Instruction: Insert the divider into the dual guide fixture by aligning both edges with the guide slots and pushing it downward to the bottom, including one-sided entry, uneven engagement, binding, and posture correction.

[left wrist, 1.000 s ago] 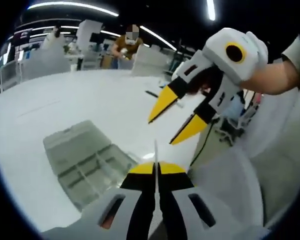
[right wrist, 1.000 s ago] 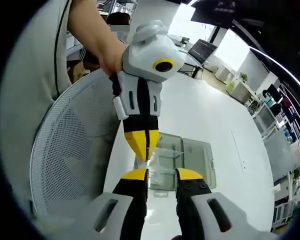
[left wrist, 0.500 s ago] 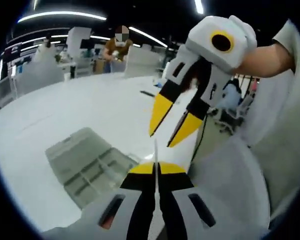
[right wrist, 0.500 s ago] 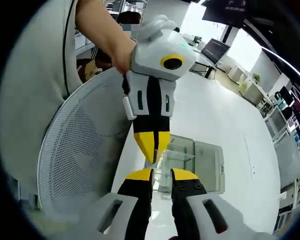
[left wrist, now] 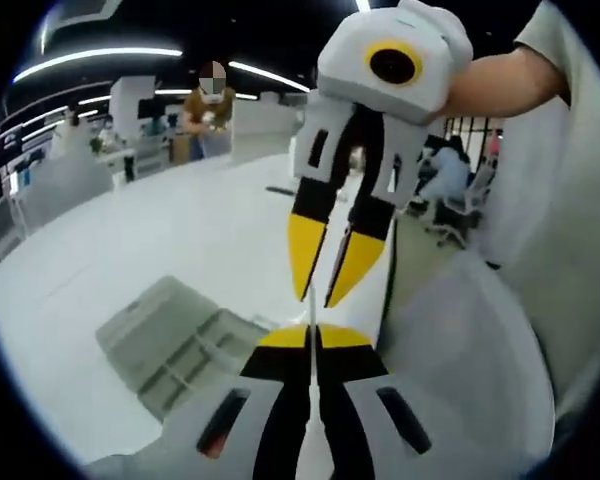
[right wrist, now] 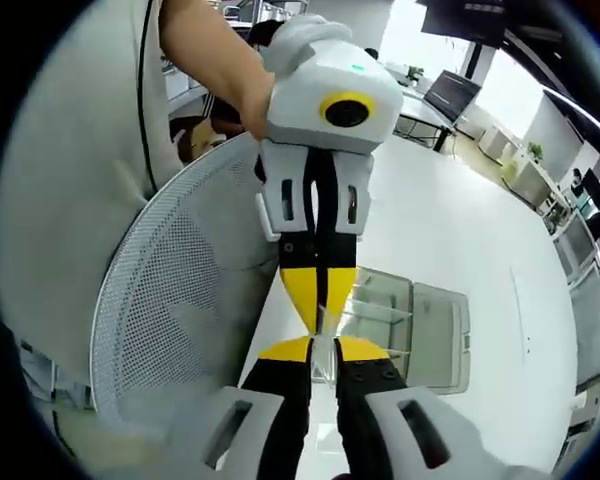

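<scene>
Left tool [left wrist: 312, 335] is clamped on the thin clear divider [left wrist: 309, 312], held edge-on in the air. Right tool [right wrist: 323, 350] has its jaws nearly together around the divider's other end; whether it grips yet is unclear. The dual guide fixture [left wrist: 175, 335], a clear tray, sits below on the white tabletop [left wrist: 140, 230], well apart from the divider. Insertion not started: alignment, slot entry and push-down all remain.

Each hand-held gripper [left wrist: 314, 338] — white shell, black fingers, yellow tips; person — pale short sleeve [right wrist: 70, 140].
</scene>
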The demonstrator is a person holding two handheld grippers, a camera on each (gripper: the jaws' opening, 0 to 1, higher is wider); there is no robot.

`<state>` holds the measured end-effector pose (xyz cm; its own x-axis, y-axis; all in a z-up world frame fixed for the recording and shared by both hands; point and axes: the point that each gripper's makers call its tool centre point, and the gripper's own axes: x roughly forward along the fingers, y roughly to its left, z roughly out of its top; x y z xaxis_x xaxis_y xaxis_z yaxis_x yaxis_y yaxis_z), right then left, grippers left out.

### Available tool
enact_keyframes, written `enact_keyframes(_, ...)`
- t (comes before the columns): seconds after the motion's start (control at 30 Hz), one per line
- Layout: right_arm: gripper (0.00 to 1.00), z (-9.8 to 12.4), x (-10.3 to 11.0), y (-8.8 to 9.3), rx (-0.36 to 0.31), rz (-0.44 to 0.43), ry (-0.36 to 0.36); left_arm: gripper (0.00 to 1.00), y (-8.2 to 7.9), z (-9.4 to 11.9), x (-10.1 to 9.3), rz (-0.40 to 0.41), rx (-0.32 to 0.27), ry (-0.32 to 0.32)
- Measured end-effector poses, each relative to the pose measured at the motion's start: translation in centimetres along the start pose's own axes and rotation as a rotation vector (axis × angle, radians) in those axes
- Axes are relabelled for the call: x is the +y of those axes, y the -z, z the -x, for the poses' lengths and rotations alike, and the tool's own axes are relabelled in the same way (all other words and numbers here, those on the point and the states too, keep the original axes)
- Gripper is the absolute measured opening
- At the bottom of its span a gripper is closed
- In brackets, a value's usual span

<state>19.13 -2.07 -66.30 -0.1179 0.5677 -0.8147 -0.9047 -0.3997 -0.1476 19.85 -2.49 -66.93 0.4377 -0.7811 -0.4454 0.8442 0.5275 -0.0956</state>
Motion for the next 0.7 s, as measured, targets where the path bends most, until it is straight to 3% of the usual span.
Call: enact_keyframes(0.7, 0.00, -0.57, 0.38, 0.49, 0.039, -0.010, -0.068, 0.00, -0.26, 0.01, -0.55, -0.102, 0.002, 0.004)
